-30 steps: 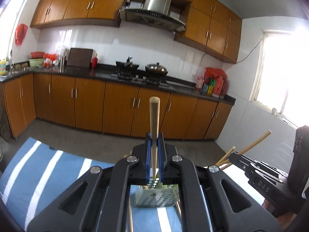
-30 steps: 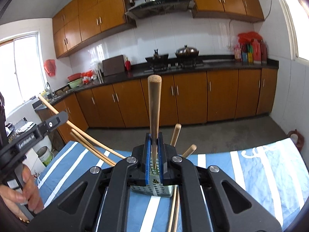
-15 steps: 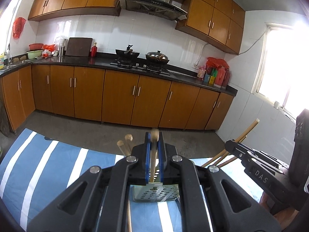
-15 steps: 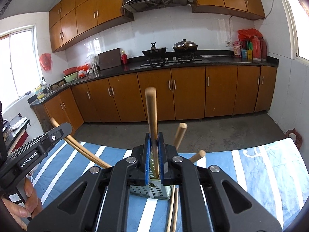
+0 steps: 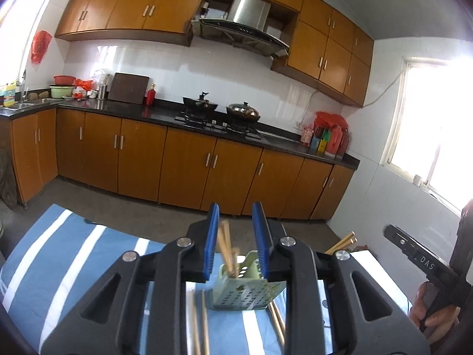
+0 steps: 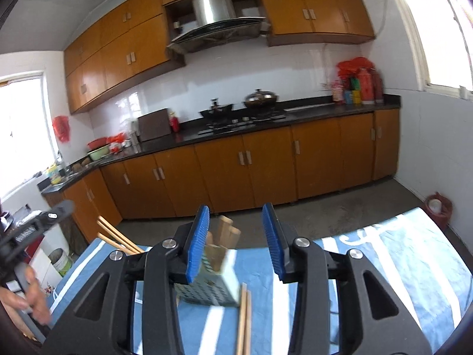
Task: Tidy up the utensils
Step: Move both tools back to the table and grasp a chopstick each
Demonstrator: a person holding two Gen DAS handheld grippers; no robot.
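Wooden chopsticks (image 5: 226, 247) stand upright in the perforated pale-green plastic holder (image 5: 246, 288) at 12 o'clock between both grippers' jaws. Left gripper (image 5: 236, 244) and right gripper (image 6: 236, 239) just spread, pinching nothing. Loose wooden chopsticks (image 6: 244, 319) lie lengthwise at 6 o'clock, nearer right.

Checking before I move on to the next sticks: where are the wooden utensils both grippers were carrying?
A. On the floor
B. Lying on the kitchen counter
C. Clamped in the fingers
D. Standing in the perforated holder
D: the wooden sticks stand in the perforated holder, and both the left gripper and the right gripper have just opened with nothing pressed between the fingers.
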